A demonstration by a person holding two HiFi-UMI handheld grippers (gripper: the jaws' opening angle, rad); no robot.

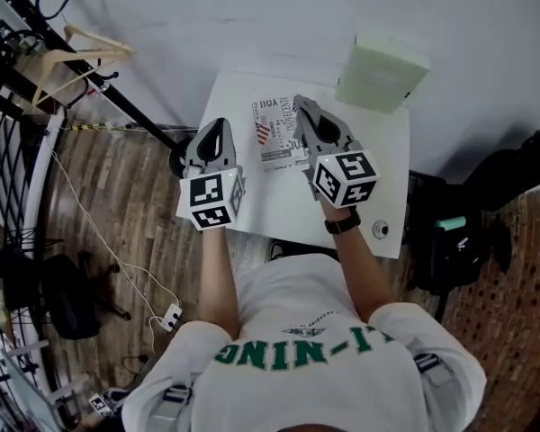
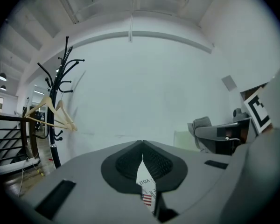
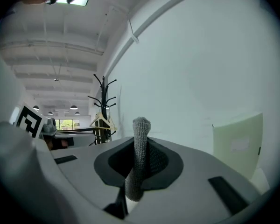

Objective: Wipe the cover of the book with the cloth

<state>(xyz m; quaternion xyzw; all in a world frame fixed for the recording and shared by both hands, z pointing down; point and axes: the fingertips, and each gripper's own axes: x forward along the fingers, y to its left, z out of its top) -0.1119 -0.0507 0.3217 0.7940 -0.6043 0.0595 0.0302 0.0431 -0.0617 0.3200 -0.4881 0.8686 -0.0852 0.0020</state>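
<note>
My left claw (image 2: 142, 144) is closed, its tips meeting with nothing between them. Through the narrow slit lower down between its pads I see a strip of the book (image 2: 147, 188), printed with text and a small striped flag. From the head view this left claw (image 1: 218, 130) sits over the left part of the white worktop (image 1: 279, 201), just beside the book's (image 1: 274, 135) left edge.

My right claw (image 3: 141, 146) is clamped on the cloth (image 3: 139, 160), a grey knitted fold that stands up between the pads and pokes out past the tips. In the head view this right claw (image 1: 301, 106) reaches over the right edge of the book, which lies flat near the far side of the worktop with its cover up.

A pale green box (image 1: 382, 70) stands at the far right corner of the worktop, against the white wall. A black coat stand (image 2: 59, 94) with wooden hangers (image 1: 83, 54) is off to the left, on the wooden floor (image 1: 117, 214).
</note>
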